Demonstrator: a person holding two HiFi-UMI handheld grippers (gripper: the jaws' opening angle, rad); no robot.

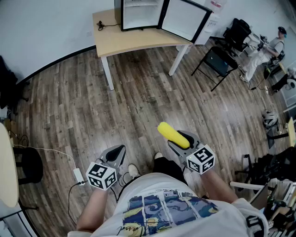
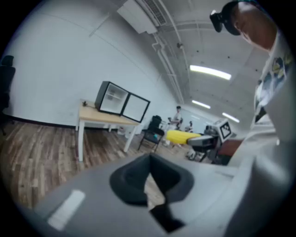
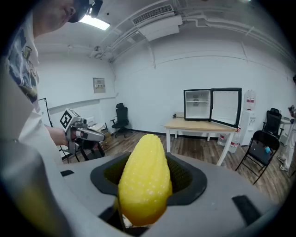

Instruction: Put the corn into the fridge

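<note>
A yellow corn cob [image 1: 173,134] sticks out forward from my right gripper [image 1: 181,140], which is shut on it. In the right gripper view the corn [image 3: 145,180] fills the space between the dark pads [image 3: 189,178]. A small black fridge [image 1: 138,14] stands on a light wooden table [image 1: 120,39] far ahead by the white wall, its door [image 1: 185,19] swung open to the right. My left gripper [image 1: 118,153] hangs at the lower left, shut and holding nothing. In the left gripper view the fridge [image 2: 113,98] and the corn [image 2: 182,137] both show.
A black folding chair [image 1: 217,62] stands right of the table, and a black office chair [image 1: 238,32] beyond it. A person [image 1: 273,46] sits at a desk at the far right. A white cable and power strip [image 1: 77,175] lie on the wood floor at the lower left.
</note>
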